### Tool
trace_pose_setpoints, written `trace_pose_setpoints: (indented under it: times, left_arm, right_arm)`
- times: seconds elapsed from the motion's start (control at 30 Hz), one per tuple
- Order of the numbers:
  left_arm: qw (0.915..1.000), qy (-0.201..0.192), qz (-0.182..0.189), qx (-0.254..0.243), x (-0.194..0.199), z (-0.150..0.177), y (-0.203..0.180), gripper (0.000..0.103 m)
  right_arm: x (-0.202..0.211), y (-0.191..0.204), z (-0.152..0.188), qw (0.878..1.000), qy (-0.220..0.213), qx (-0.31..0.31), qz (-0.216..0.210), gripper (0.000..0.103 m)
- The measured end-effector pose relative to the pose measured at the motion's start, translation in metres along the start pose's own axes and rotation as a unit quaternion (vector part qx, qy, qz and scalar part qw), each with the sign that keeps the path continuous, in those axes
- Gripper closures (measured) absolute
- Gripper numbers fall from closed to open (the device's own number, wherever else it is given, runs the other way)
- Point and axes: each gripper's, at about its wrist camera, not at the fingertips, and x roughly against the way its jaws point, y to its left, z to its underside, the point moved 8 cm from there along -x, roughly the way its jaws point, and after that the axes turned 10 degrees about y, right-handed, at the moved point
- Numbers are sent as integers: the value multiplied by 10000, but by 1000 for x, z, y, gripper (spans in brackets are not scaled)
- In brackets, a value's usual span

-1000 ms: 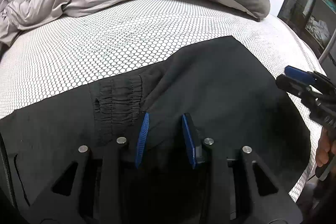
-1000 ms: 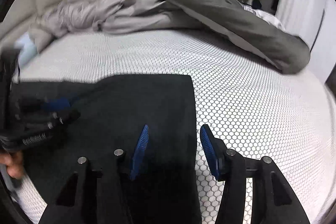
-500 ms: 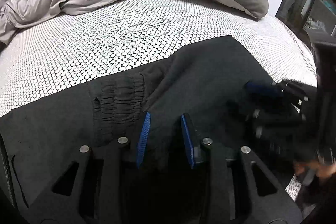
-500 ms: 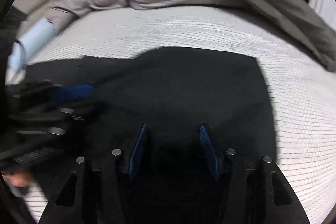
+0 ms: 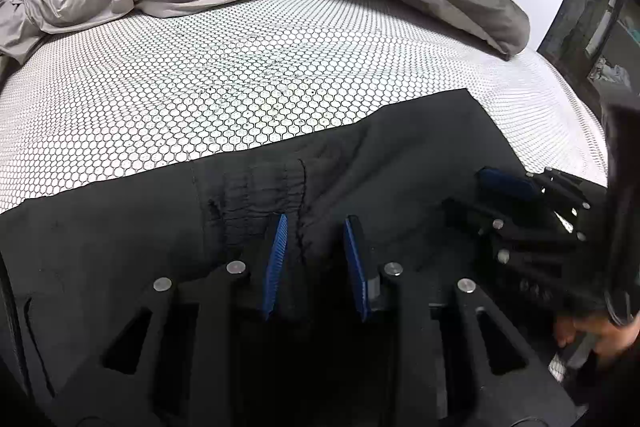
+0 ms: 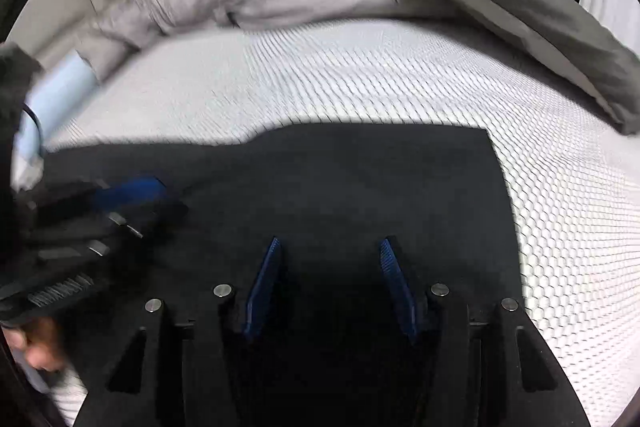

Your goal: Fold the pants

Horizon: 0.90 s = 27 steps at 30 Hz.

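Pants [image 5: 400, 163] — flat on mattress [image 5: 240, 67]

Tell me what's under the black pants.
The black pants lie flat on the white honeycomb-patterned mattress, which shows all around them. Whatever is directly beneath the fabric is covered.

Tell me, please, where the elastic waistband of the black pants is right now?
In the left wrist view the waistband lies mid-frame on the pants, just beyond the left gripper.
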Motion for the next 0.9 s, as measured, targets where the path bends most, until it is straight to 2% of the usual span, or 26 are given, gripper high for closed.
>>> trace_pose_setpoints:
  times: [0.03, 0.1, 0.13, 0.2, 0.27, 0.3, 0.37, 0.43, 0.53, 0.57, 0.63, 0.7, 0.73, 0.77, 0.8, 0.83, 0.9]
  left_arm:
    - [10000, 9, -70, 5, 4, 2, 1, 75]
    - [9989, -15, -466, 43, 16, 9, 4, 74]
    - [9988, -59, -480, 2, 24, 15, -1, 74]
    - [9994, -160, -162, -255, 42, 30, -16, 73]
    - [9985, -256, -82, -481, 53, 47, -29, 62]
    - [9980, -230, -43, -590, 54, 55, -34, 49]
    - [9967, -34, -47, -807, 47, 73, -44, 46]
    - [9951, 228, -346, -901, 35, 89, -40, 46]
    - [9933, 188, -519, -1020, 41, 107, -33, 45]
    - [9931, 156, -583, -1008, 48, 111, -28, 43]
    - [9957, 50, -494, -784, 66, 119, -11, 38]
    - [9990, -128, -337, -262, 87, 126, 19, 34]
    - [9992, -228, -314, -12, 94, 128, 36, 29]
    - [9985, -340, -315, 282, 102, 129, 54, 25]
    - [9958, -483, -359, 685, 111, 133, 78, 20]
    - [9910, -610, -420, 1117, 120, 139, 103, 19]
    - [9808, -612, -555, 1768, 130, 153, 149, 19]
  right_arm:
    - [2, -8, 2, 9997, 10, -12, 225, 51]
    - [8, -24, 5, 9980, -70, -85, 619, 50]
    - [12, -26, 9, 9985, -115, -137, 524, 50]
    - [24, -18, 18, 9996, -176, -202, 93, 50]
    - [43, 4, 31, 9981, -325, -51, -525, 50]
    - [49, 17, 38, 9963, -350, 74, -788, 50]
    - [52, 39, 48, 9943, -277, 320, -981, 50]
    - [44, 52, 63, 9953, -137, 705, -652, 49]
    - [39, 31, 77, 9971, -146, 739, 56, 41]
    - [43, 20, 82, 9977, -185, 644, 65, 40]
    - [52, 4, 90, 9983, -250, 520, 98, 39]
    - [64, -15, 96, 9981, -460, 341, 244, 35]
    - [72, -25, 98, 9976, -614, 156, 289, 33]
    - [75, -38, 96, 9972, -698, 14, 256, 23]
    - [84, -46, 97, 9958, -875, -254, 56, 18]
    - [91, -52, 98, 9939, -996, -438, -151, 18]
    - [98, -59, 99, 9902, -1079, -707, -533, 17]
